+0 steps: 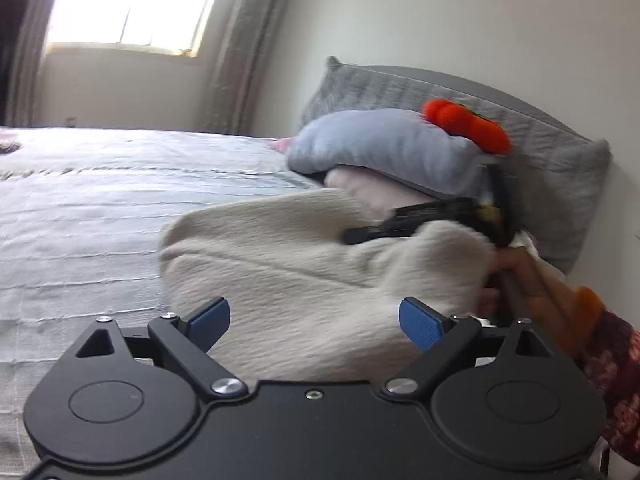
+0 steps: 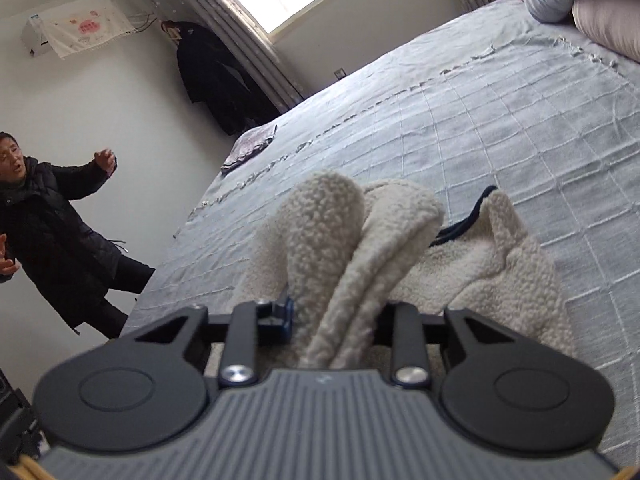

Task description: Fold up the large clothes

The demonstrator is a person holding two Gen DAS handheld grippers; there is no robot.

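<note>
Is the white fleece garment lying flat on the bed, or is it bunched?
Bunched. The fleece lies heaped on the bed, and the right gripper pinches a thick fold of it.

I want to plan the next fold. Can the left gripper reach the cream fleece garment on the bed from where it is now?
Probably yes. The left gripper is open and the fleece garment lies right in front of it with nothing between. The right gripper already grips another fold.
</note>
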